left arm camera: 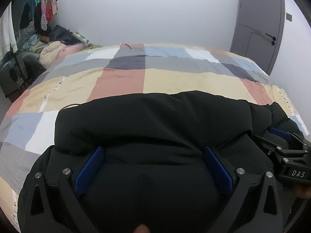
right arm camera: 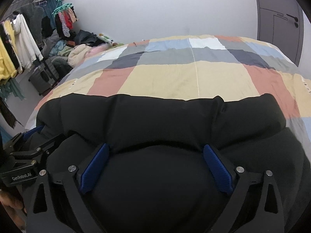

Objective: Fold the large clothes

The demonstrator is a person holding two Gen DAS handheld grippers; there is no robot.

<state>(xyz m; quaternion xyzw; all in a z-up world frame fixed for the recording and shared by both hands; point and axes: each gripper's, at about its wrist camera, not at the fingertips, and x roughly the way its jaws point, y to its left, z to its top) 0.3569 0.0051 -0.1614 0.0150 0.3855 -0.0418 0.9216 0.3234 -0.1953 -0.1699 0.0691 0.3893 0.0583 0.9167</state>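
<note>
A large black padded garment (left arm camera: 155,124) lies in a thick bundle on the near part of a bed with a checked cover (left arm camera: 175,77). My left gripper (left arm camera: 153,151) has its blue pads (left arm camera: 91,167) spread wide, with a bulge of the black fabric between them. My right gripper (right arm camera: 155,149) also stands wide open over the garment (right arm camera: 155,116), its blue pads (right arm camera: 215,165) pressed against the fabric bulge. Each gripper shows at the edge of the other's view: the right one in the left wrist view (left arm camera: 279,136), the left one in the right wrist view (right arm camera: 33,132).
The bed cover (right arm camera: 194,73) stretches bare beyond the garment to a white wall. A pile of clothes (right arm camera: 81,50) and a rack of hanging clothes (right arm camera: 19,44) stand at the left. A grey door (left arm camera: 258,29) is at the right.
</note>
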